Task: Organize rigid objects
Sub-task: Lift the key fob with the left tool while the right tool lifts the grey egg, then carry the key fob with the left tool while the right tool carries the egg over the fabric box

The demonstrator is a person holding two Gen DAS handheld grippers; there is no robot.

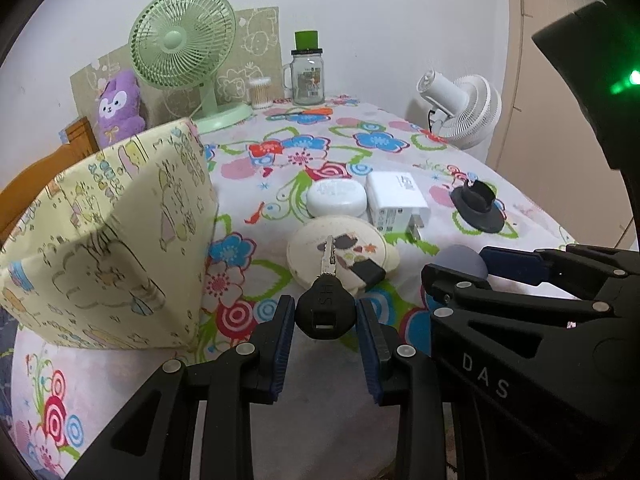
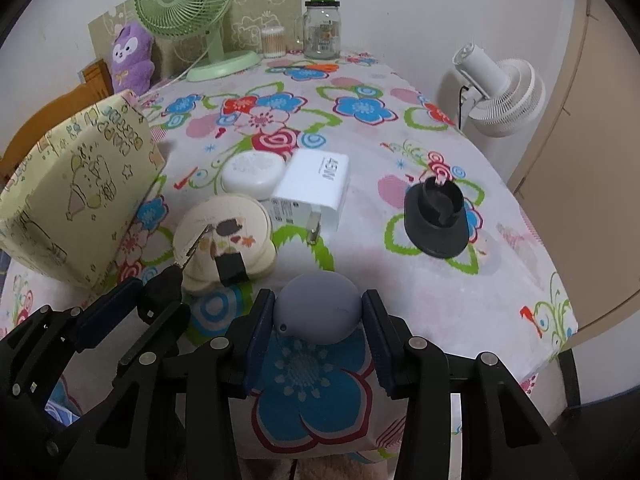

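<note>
My left gripper [image 1: 325, 320] is shut on the black head of a key [image 1: 325, 308], whose blade points out over a round cream case [image 1: 340, 256]. My right gripper [image 2: 318, 320] is shut on a grey-blue rounded object [image 2: 316, 308] that rests on the flowered tablecloth [image 2: 400, 280] near the front edge. The two grippers sit side by side, the left gripper [image 2: 160, 288] just left of the right one. A small black block [image 2: 230, 266] lies on the cream case [image 2: 228, 232]. Behind it are a white oval case [image 2: 253, 174] and a white charger [image 2: 312, 192].
A yellow patterned box [image 1: 112, 240] stands close on the left. A black round stand [image 2: 436, 220] sits to the right. At the back are a green fan [image 2: 184, 0], a glass jar [image 2: 322, 32], a purple plush [image 2: 132, 60] and a white fan [image 2: 500, 92].
</note>
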